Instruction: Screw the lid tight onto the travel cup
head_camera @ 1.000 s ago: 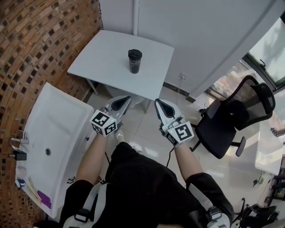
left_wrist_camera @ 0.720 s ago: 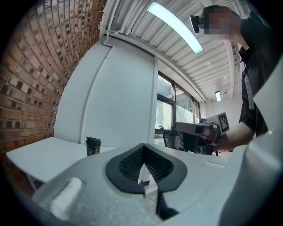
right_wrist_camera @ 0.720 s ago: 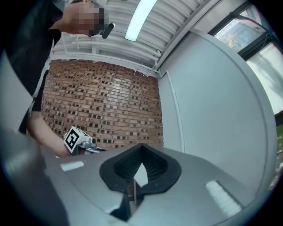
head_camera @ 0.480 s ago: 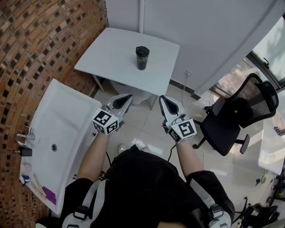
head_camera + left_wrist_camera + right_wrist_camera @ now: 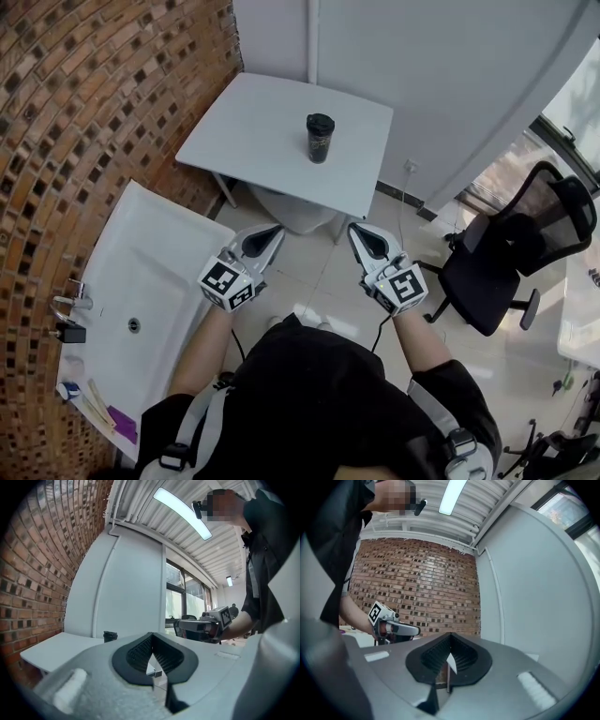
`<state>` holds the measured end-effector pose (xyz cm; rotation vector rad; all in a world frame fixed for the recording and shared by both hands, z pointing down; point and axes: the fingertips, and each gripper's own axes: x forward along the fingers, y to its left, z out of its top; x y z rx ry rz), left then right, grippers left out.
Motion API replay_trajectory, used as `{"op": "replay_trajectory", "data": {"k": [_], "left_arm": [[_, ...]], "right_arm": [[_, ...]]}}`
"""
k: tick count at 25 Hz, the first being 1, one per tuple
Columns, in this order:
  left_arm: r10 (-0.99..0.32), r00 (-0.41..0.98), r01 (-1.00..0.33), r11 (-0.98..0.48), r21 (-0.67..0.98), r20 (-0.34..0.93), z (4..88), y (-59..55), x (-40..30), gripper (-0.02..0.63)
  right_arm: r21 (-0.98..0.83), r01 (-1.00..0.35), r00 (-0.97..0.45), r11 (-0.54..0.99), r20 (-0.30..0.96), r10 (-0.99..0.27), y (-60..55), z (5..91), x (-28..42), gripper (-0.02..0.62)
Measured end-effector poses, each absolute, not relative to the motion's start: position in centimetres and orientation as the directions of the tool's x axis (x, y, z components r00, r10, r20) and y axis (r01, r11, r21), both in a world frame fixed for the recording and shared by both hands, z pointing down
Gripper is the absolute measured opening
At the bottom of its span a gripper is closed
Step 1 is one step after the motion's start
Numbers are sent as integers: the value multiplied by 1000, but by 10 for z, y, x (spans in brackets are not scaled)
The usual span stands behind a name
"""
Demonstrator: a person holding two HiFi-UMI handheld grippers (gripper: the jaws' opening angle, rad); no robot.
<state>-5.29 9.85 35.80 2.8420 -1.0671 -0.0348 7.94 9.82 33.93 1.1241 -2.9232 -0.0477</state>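
A black travel cup (image 5: 320,137) with a black lid on top stands upright on the white table (image 5: 262,131) ahead of me in the head view. In the left gripper view the cup (image 5: 110,636) shows small on the table's far side. My left gripper (image 5: 268,233) and right gripper (image 5: 364,234) are both held level over the floor, short of the table's near edge and well apart from the cup. Both are shut with nothing between the jaws. The right gripper (image 5: 187,624) shows in the left gripper view and the left gripper (image 5: 412,630) in the right gripper view.
A white sink counter (image 5: 141,300) with a tap runs along the curved brick wall (image 5: 84,122) at the left. A black office chair (image 5: 511,262) stands to the right. A white round bin (image 5: 295,211) sits under the table. White wall panels rise behind the table.
The view has shifted toward the table: the table and cup sit lower and further right in the head view, and both grippers have come forward with me, still shut.
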Motion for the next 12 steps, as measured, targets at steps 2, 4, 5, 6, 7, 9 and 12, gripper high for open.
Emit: {"op": "replay_trajectory", "data": {"k": [2, 4, 5, 6, 7, 9, 12], "left_arm": [[-653, 756, -652, -751, 104, 27, 367, 101, -59, 2], [-665, 746, -663, -739, 121, 31, 374, 100, -67, 2], [-671, 741, -669, -732, 127, 28, 375, 100, -71, 2], [-676, 737, -673, -729, 126, 25, 376, 100, -73, 2], [-678, 735, -675, -728, 121, 24, 376, 101, -75, 2], [-677, 736, -672, -729, 132, 8, 373, 102, -76, 2], [-685, 728, -672, -721, 168, -27, 368, 104, -82, 3]], "right_arm": [[10, -696, -718, 718, -12, -696, 92, 341, 80, 3], [-6, -713, -701, 701, -22, -713, 88, 342, 78, 4], [-7, -717, -697, 697, -24, -717, 89, 343, 76, 3], [-5, -719, -694, 695, -24, -719, 89, 344, 74, 3], [-4, -721, -692, 693, -23, -721, 90, 345, 73, 3], [-5, -727, -687, 687, -23, -727, 92, 345, 72, 3], [-9, -738, -675, 675, -34, -737, 92, 344, 73, 3]]}}
